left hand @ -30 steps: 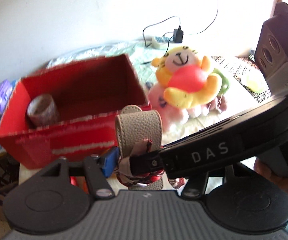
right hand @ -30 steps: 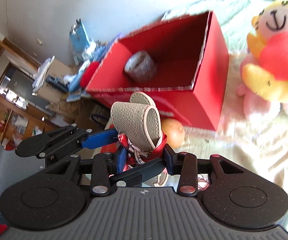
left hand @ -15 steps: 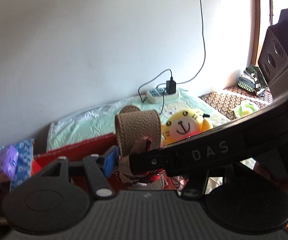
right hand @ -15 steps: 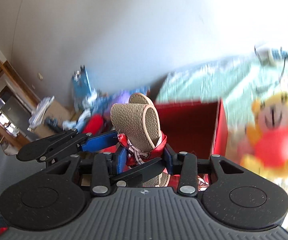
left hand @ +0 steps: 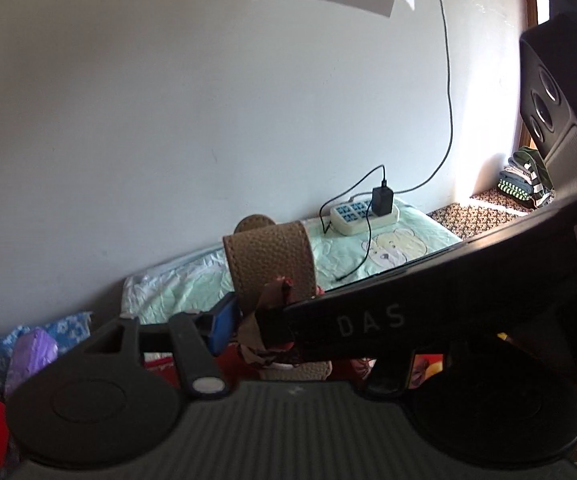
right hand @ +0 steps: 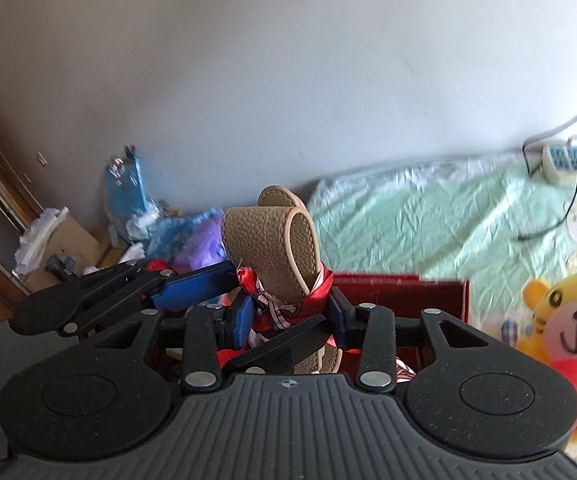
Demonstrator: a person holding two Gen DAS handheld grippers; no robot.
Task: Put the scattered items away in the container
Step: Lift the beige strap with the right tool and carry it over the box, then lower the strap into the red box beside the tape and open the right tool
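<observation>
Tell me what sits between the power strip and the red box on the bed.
In the right wrist view, only bare green bedsheet and a loose black cable lie between the power strip and the red box.

The sandal (right hand: pixel 272 248) has a tan, pebble-grained strap tied with a red and white patterned scarf (right hand: pixel 288 304). The fingers (right hand: pixel 244 316) carry blue pads on black linkages. At 3 o'clock of them the box (right hand: pixel 408 292) is red. The plush toy (right hand: pixel 568 320) is yellow and pink-faced with a red belly. The bedsheet (right hand: pixel 428 216) is mint green with a cartoon bear print.
</observation>
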